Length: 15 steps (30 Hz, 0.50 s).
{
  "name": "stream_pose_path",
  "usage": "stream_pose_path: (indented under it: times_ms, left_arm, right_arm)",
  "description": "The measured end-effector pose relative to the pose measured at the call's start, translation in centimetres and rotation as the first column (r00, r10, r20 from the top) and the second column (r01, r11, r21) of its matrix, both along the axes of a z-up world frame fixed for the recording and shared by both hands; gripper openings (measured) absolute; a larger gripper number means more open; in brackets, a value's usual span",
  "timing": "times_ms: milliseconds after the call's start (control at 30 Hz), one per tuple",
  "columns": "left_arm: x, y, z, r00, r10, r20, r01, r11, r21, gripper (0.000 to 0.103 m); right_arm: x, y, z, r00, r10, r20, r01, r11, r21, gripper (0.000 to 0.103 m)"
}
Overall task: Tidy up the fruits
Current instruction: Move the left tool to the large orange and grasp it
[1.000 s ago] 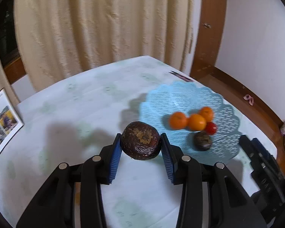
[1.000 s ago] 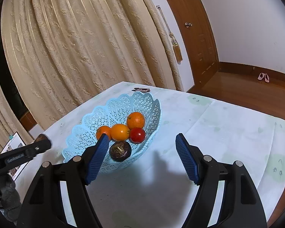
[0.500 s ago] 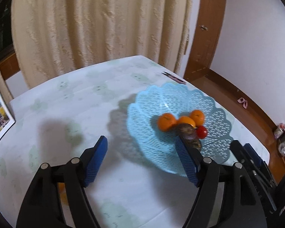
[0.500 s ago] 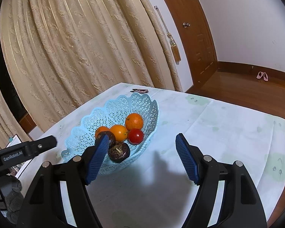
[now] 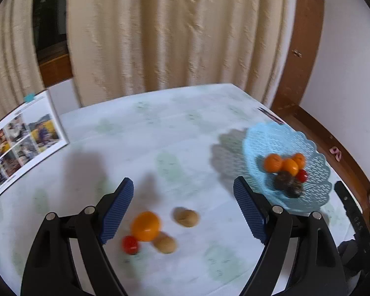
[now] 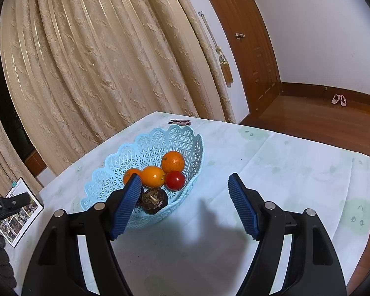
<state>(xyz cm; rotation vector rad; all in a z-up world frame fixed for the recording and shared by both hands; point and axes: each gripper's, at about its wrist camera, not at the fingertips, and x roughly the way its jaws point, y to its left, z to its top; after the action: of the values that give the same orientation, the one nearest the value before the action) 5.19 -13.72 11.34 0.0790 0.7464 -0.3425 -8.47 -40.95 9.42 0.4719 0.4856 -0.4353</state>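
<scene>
My left gripper (image 5: 185, 209) is open and empty above loose fruit on the table: an orange (image 5: 145, 225), a small red fruit (image 5: 130, 244) and two tan fruits (image 5: 187, 218) (image 5: 164, 244). The light blue lattice basket (image 5: 278, 138) sits to the right and holds three oranges, a red fruit and two dark brown fruits. My right gripper (image 6: 182, 206) is open and empty just in front of the same basket (image 6: 145, 145), where an orange (image 6: 172, 160), a red fruit (image 6: 175, 180) and a dark brown fruit (image 6: 154, 200) show.
An open photo booklet (image 5: 24, 138) lies at the table's left edge, also in the right wrist view (image 6: 19, 212). A small dark clip (image 6: 180, 122) lies behind the basket. Curtains hang behind the table; a wooden door and floor are to the right.
My left gripper opened and let the dark brown fruit go into the basket, then swung left over the loose fruit. My right gripper has hardly moved.
</scene>
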Motion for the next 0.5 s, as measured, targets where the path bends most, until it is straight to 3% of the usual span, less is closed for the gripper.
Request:
stream_pose_path:
  times_ms: [233, 500]
  left_arm:
    - [-0.3, 4.3, 0.1, 0.997, 0.078, 0.001, -0.078, 0.997, -0.006, 0.083]
    - [0.1, 6.4, -2.7, 0.990, 0.126, -0.062, -0.125, 0.992, 0.009, 0.083]
  right_arm:
    - [0.0, 0.2, 0.1, 1.000, 0.003, 0.002, -0.003, 1.000, -0.009, 0.075]
    - [-0.3, 0.6, 0.4, 1.000, 0.004, 0.005, -0.004, 1.000, -0.031, 0.075]
